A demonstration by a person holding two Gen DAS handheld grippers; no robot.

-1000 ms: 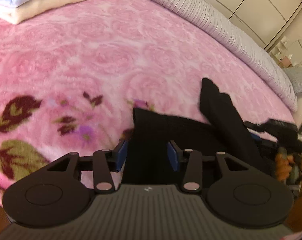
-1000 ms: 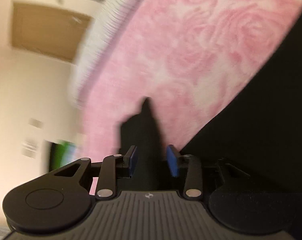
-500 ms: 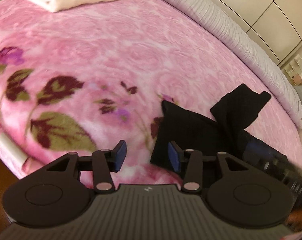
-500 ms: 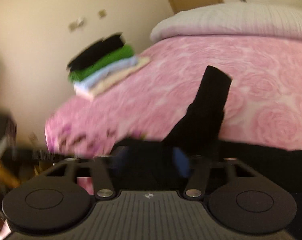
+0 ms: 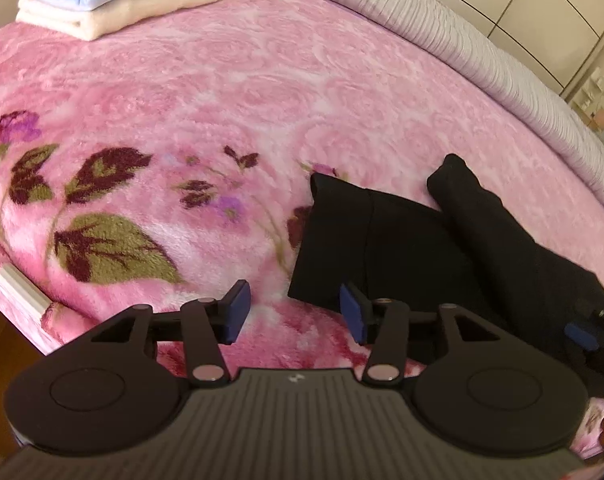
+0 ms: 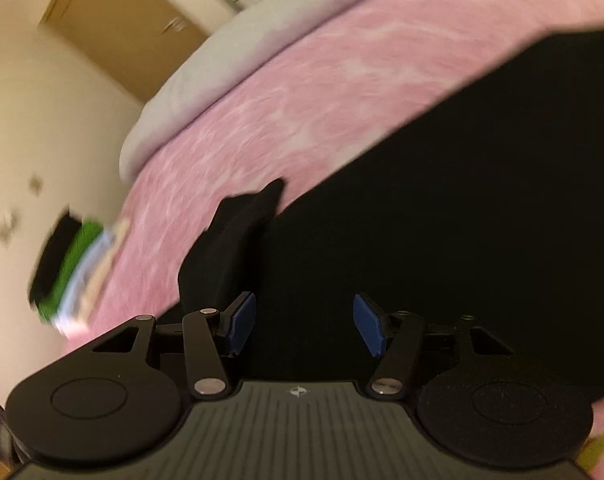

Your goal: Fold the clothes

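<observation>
A black garment point(image 5: 382, 240) lies on the pink flowered blanket point(image 5: 222, 80), one sleeve point(image 5: 482, 216) folded over its body. My left gripper point(image 5: 294, 312) hovers at the garment's near left corner. Its jaws are opening, and the corner shows just past the fingertips without touching the pads. The right gripper point(image 5: 582, 336) shows at the garment's right end. In the blurred right wrist view, my right gripper point(image 6: 304, 324) is low over the black garment point(image 6: 462, 200). Its jaws are also opening, with cloth under the gap and none pinched. The sleeve point(image 6: 230, 248) lies ahead to the left.
A stack of folded clothes point(image 5: 114, 4), green over pale blue over cream, sits at the bed's far left corner, also seen blurred as the stack point(image 6: 74, 272). Grey ribbed bedding point(image 5: 462, 40) runs along the far side. The bed's edge point(image 5: 18, 284) drops off at the left. Wardrobe doors point(image 5: 542, 0) stand behind.
The left gripper has drawn left off the garment, which was between its pads before. The right gripper has let go of the black sleeve, spread its jaws and swung across.
</observation>
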